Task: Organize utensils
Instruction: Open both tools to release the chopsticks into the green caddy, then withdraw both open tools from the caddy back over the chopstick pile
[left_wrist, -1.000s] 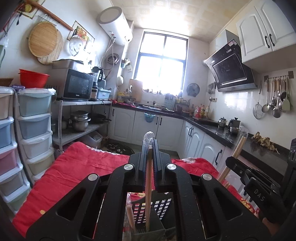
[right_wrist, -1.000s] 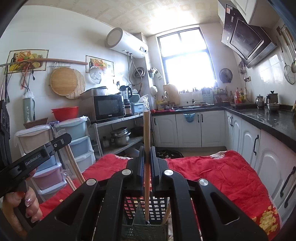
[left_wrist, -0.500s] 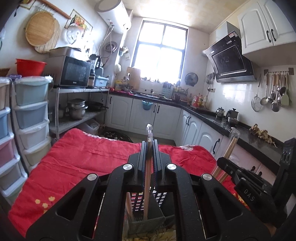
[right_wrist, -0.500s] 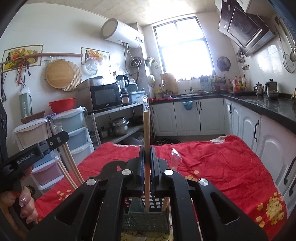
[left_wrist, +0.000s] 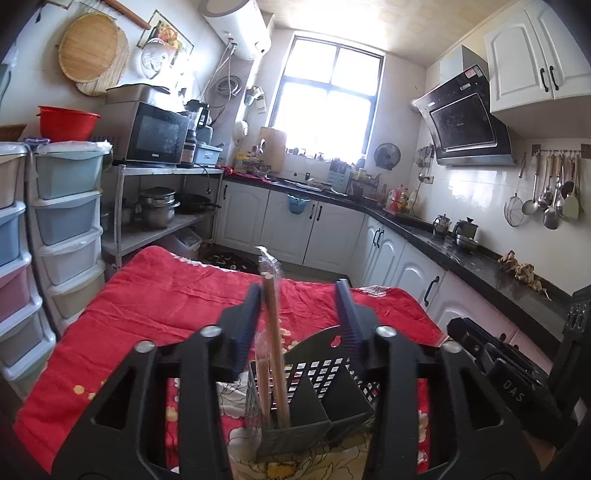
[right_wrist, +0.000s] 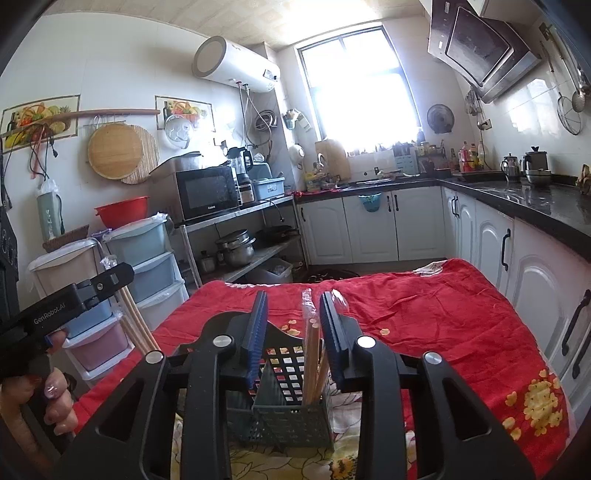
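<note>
A dark green slotted utensil holder (left_wrist: 314, 398) stands on the red cloth, also in the right wrist view (right_wrist: 284, 402). Wrapped wooden chopsticks (left_wrist: 273, 332) stand upright in its left compartment. My left gripper (left_wrist: 299, 314) is open around them, and they lean against its left finger. Another wrapped pair of chopsticks (right_wrist: 310, 350) stands in the holder's right compartment. My right gripper (right_wrist: 293, 321) is open around that pair, not touching it. The right gripper's body shows at the right of the left wrist view (left_wrist: 509, 376). The left gripper's body shows at the left of the right wrist view (right_wrist: 66, 306).
The red flowered cloth (left_wrist: 155, 295) covers the table. Plastic drawer towers (left_wrist: 62, 221) and a shelf with a microwave (left_wrist: 155, 136) stand to the left. White cabinets under a black counter (left_wrist: 461, 258) run along the right and back.
Both grippers were shut on their chopsticks and have opened. The chopsticks now stand lower in the holder. Both grippers have tilted down towards the table.
</note>
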